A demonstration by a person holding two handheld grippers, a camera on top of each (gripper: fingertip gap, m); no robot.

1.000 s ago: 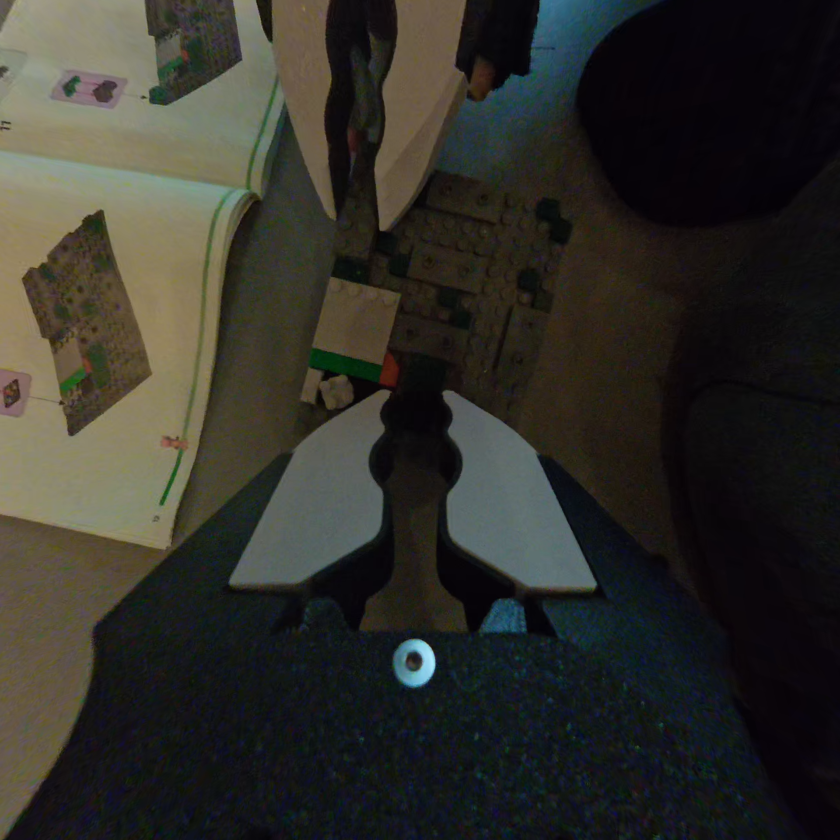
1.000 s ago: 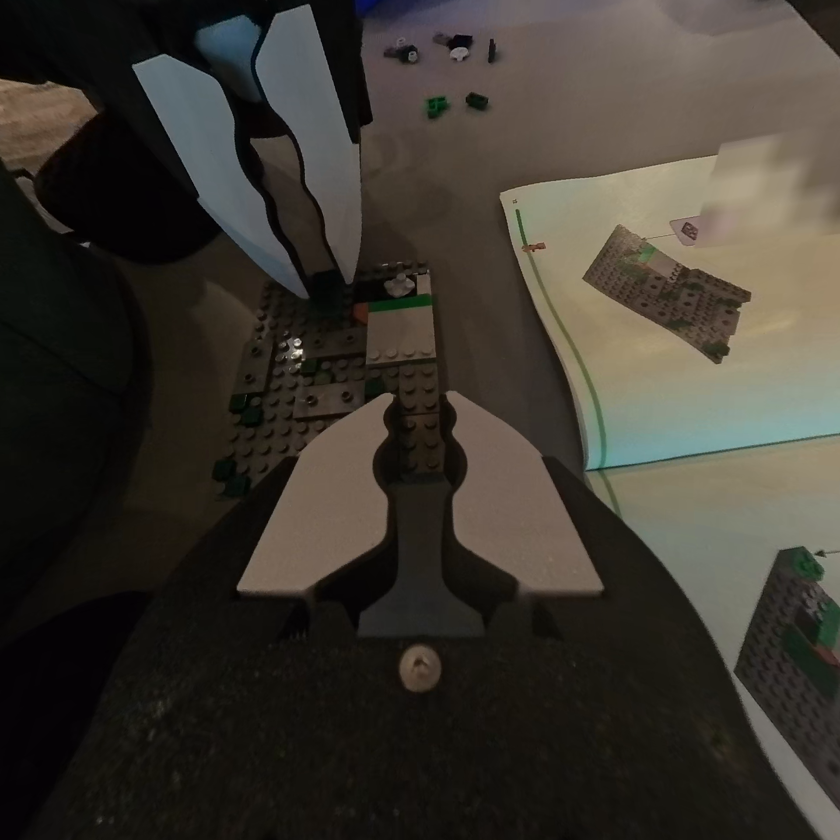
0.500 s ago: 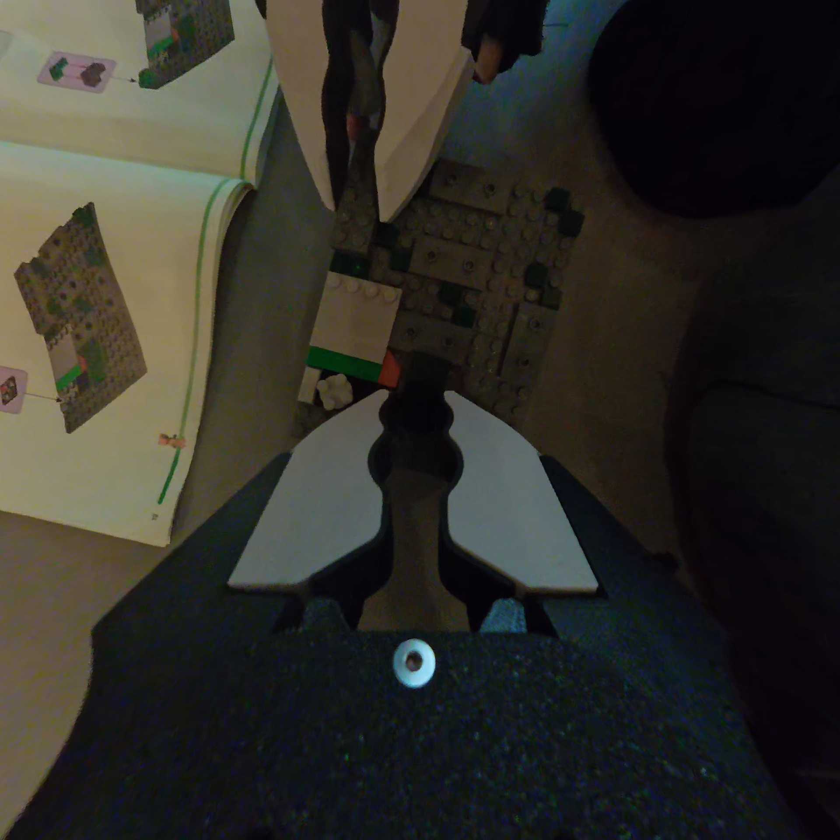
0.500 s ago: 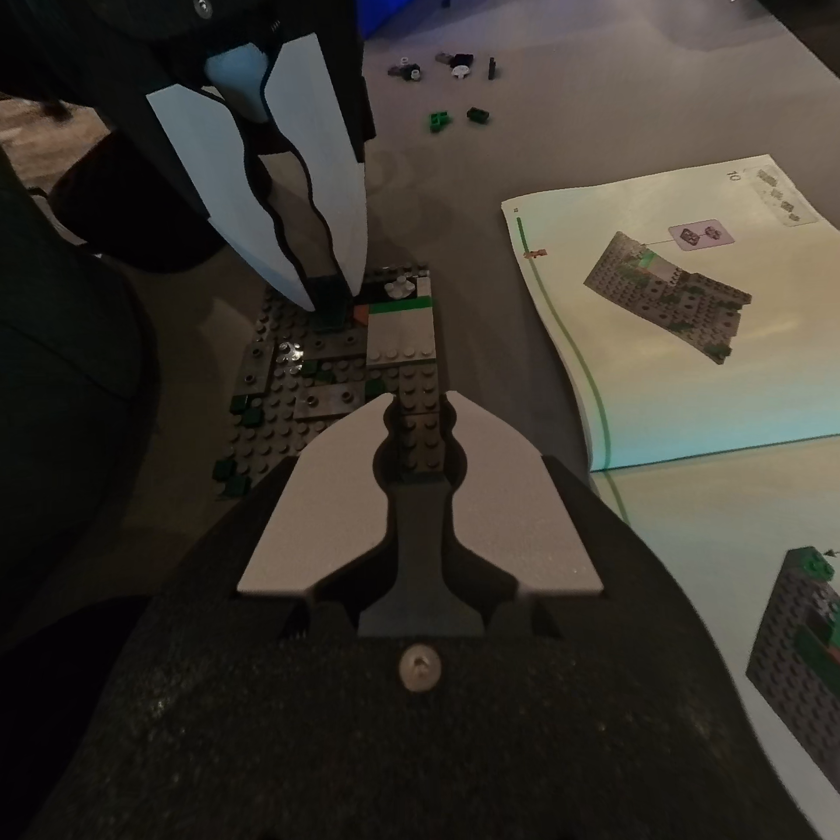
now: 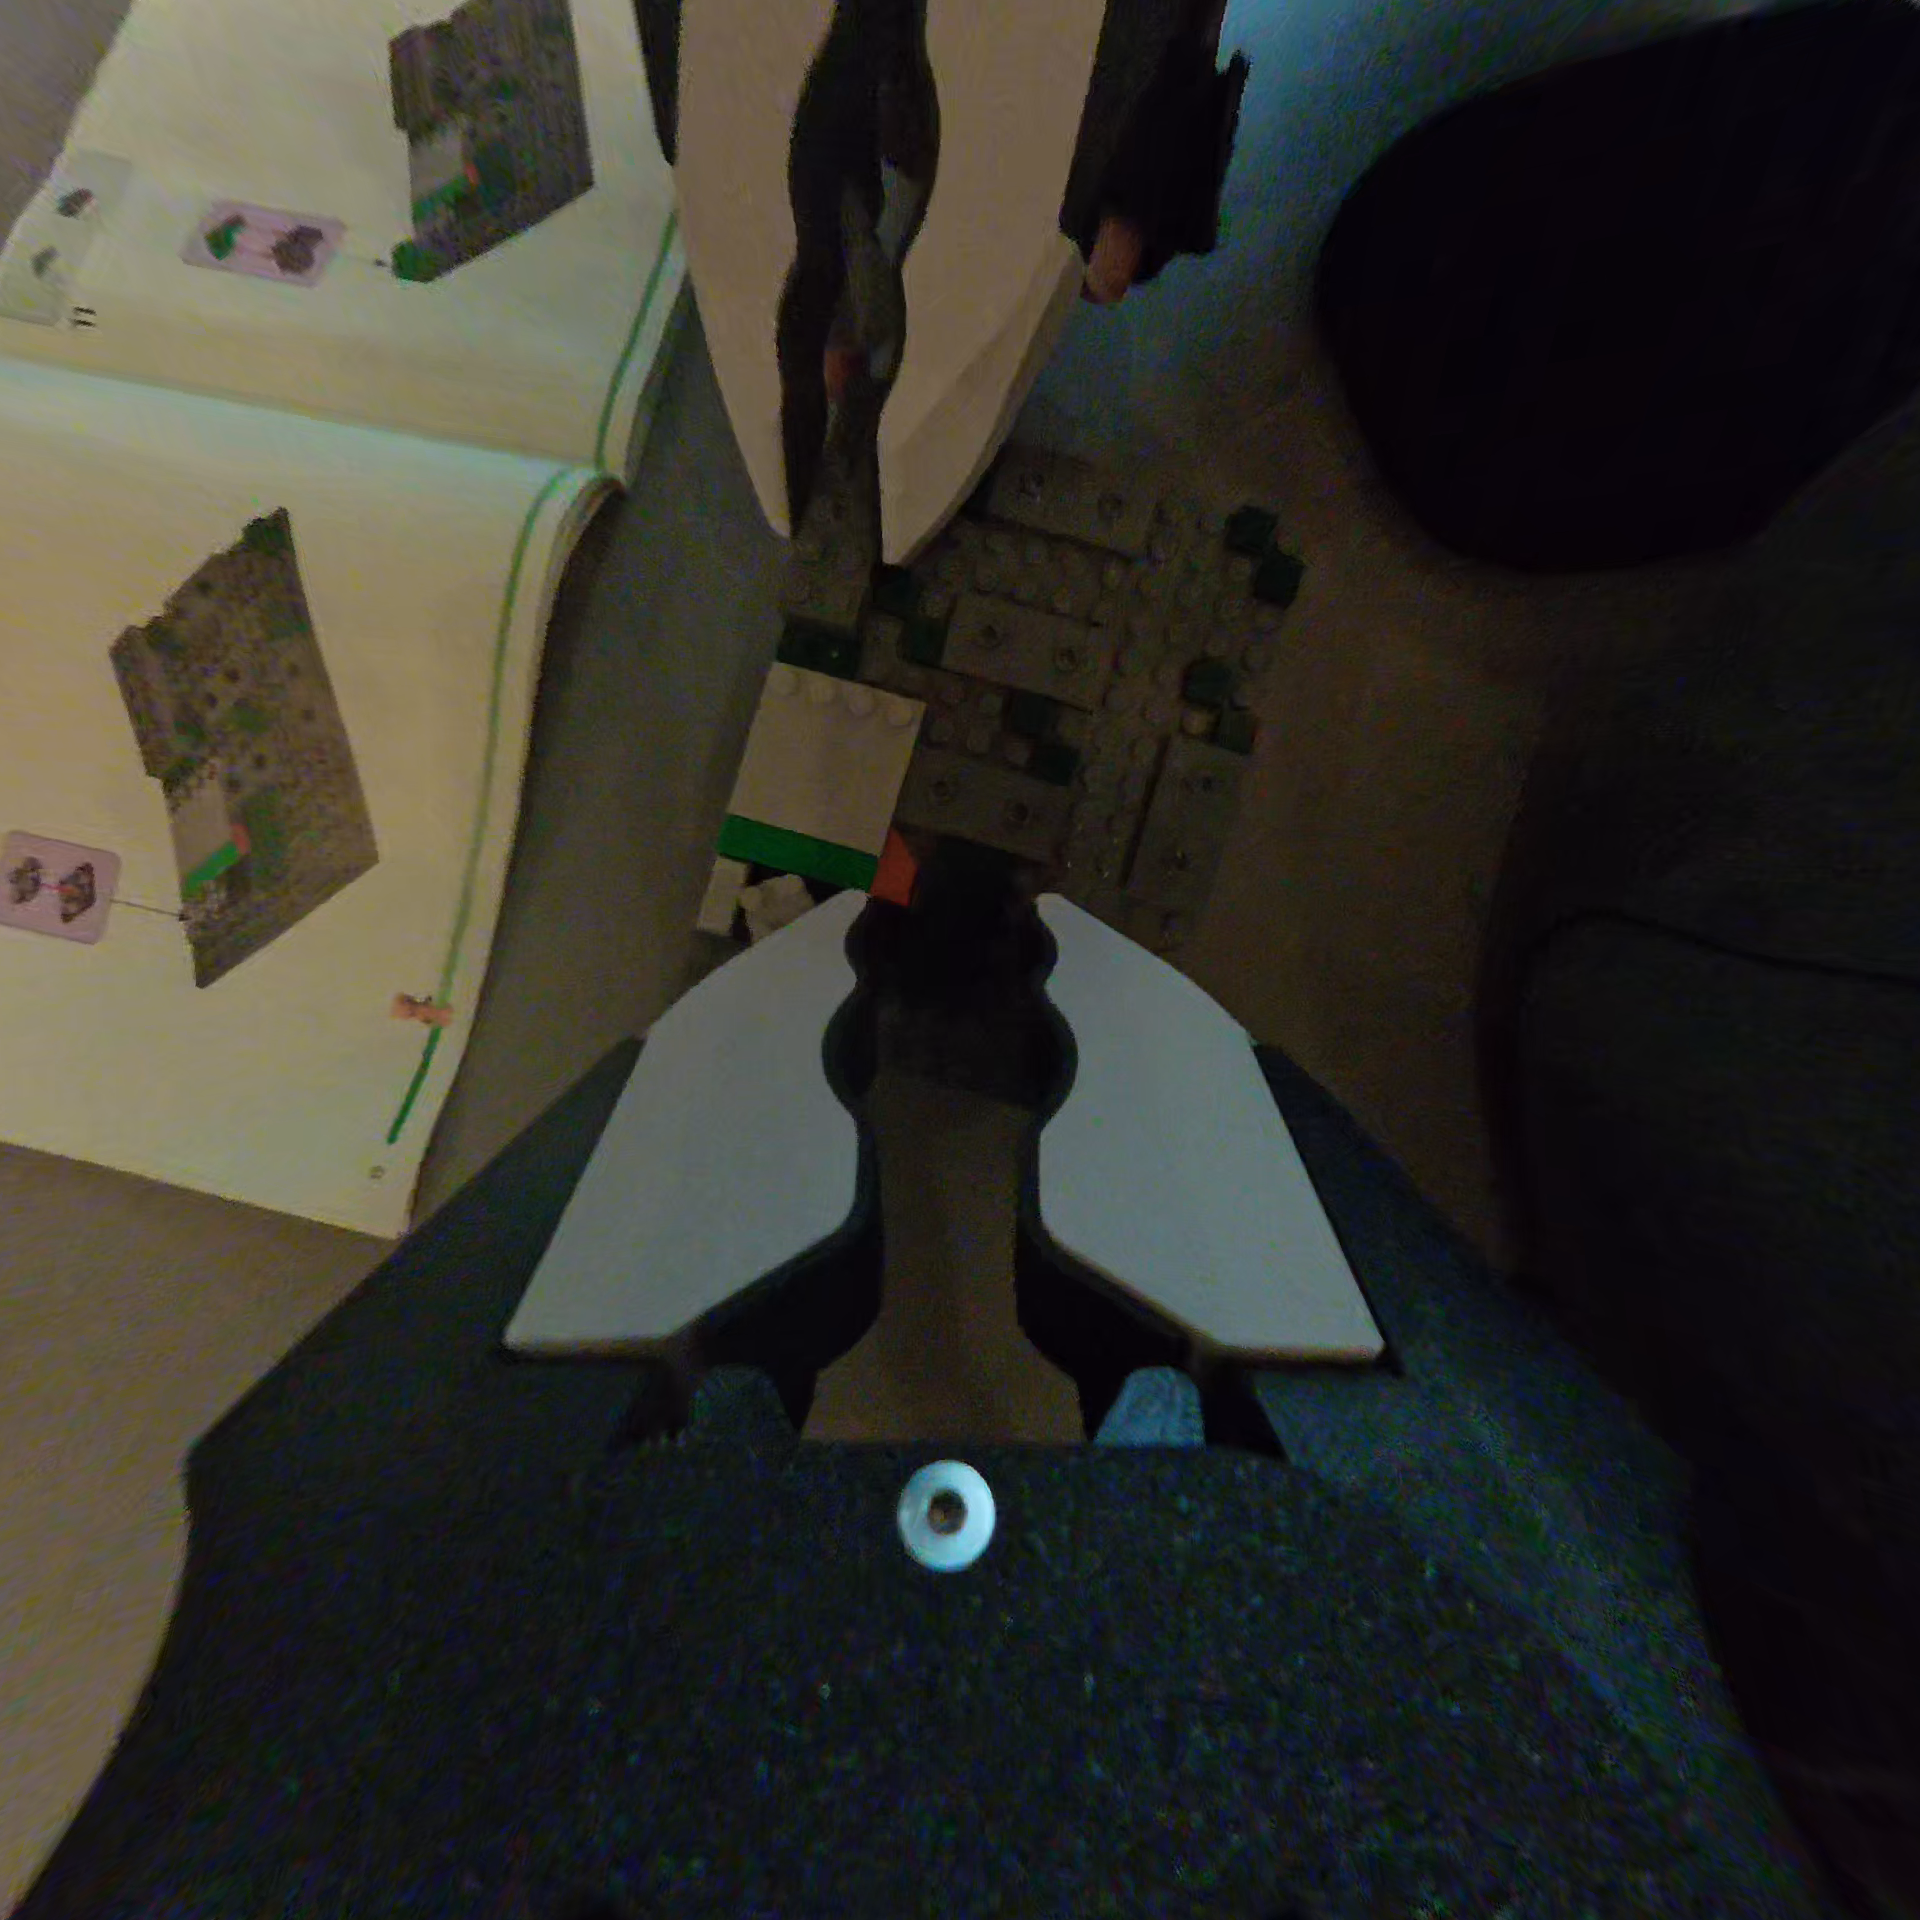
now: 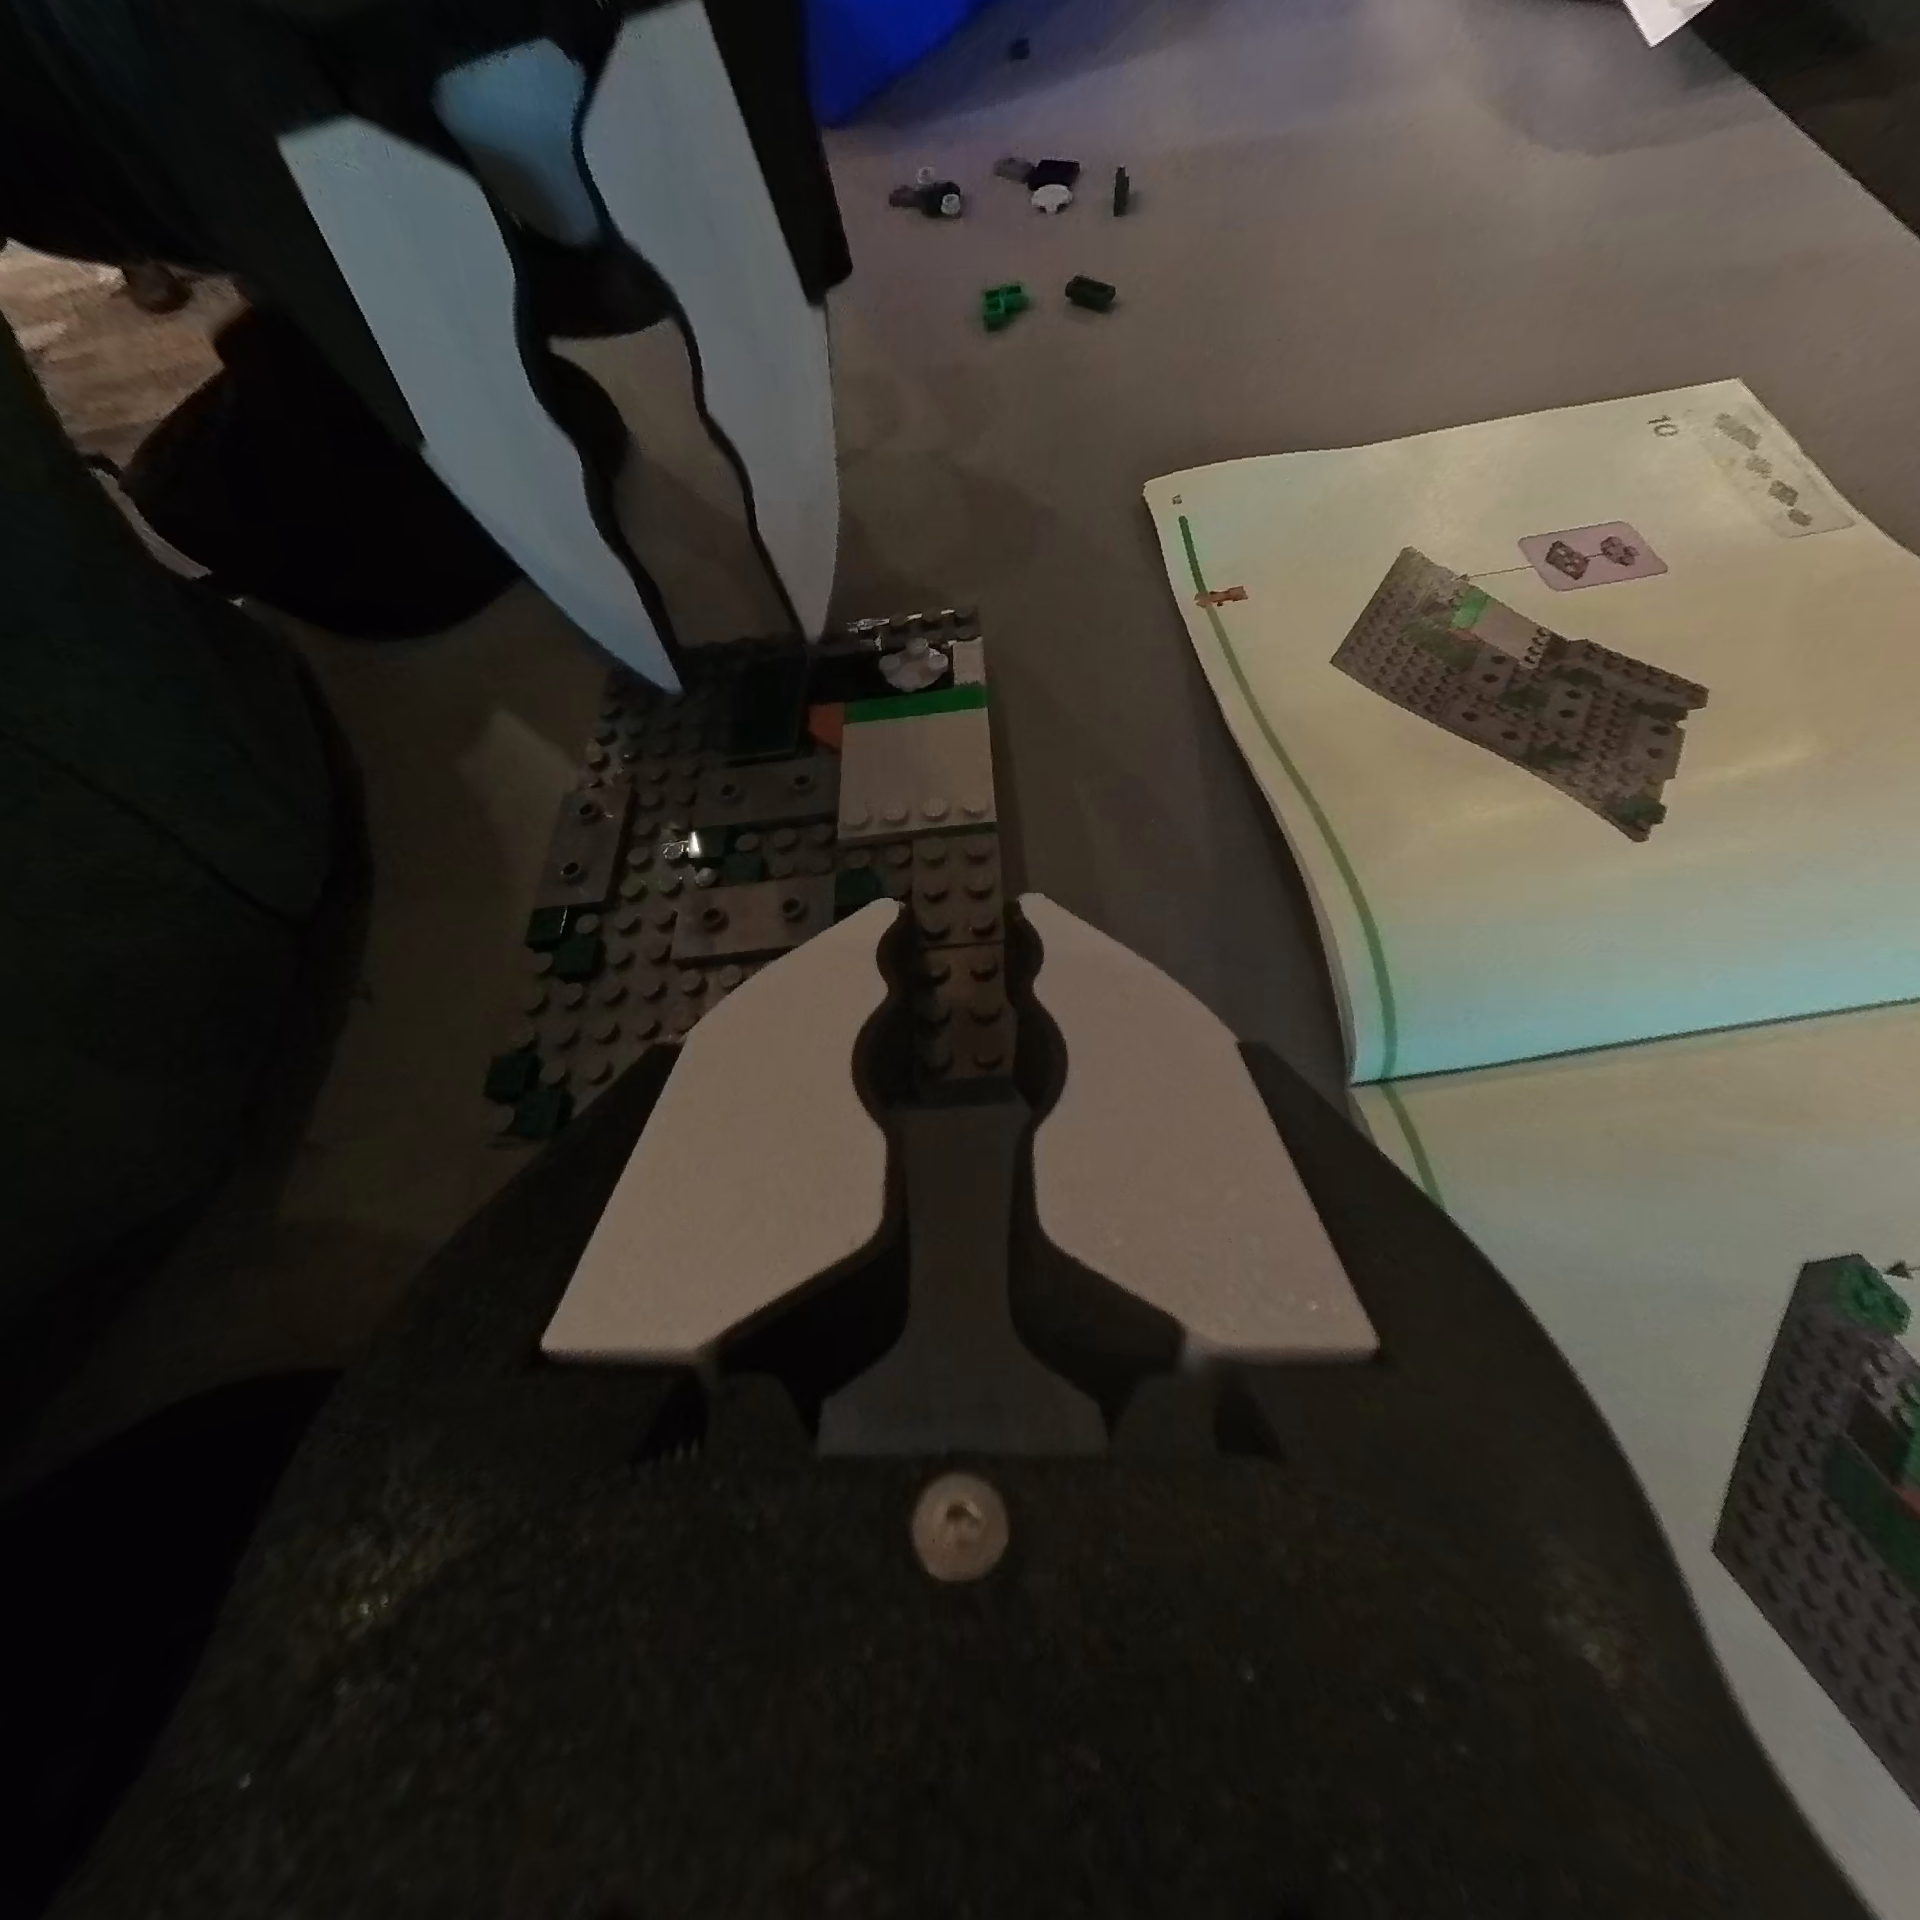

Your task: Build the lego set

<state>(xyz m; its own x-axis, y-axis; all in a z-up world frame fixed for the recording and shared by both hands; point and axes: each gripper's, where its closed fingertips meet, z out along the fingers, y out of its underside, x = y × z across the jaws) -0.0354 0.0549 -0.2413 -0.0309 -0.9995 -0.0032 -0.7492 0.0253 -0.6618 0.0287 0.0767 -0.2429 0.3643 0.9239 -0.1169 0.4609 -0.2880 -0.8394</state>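
1. Dim grey table [image 6: 1091, 436] carries the plate [image 6: 665, 935], beside the booklet [image 6: 1558, 831].
2. Left gripper [image 5: 945, 914] clamps a dark brick [image 6: 764, 707] at the plate's edge; misaligned studs (hard to see) could jam it.
3. Right gripper [image 6: 961, 909] pinches the plate's opposite edge; slipping would tilt it.

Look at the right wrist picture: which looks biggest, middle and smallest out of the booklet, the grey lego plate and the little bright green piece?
1. Instruction booklet: looks largest, though it runs off the picture's edge.
2. Grey lego plate: middle; both grippers hide parts of it.
3. Bright green piece: smallest, though it lies farther from the camera.
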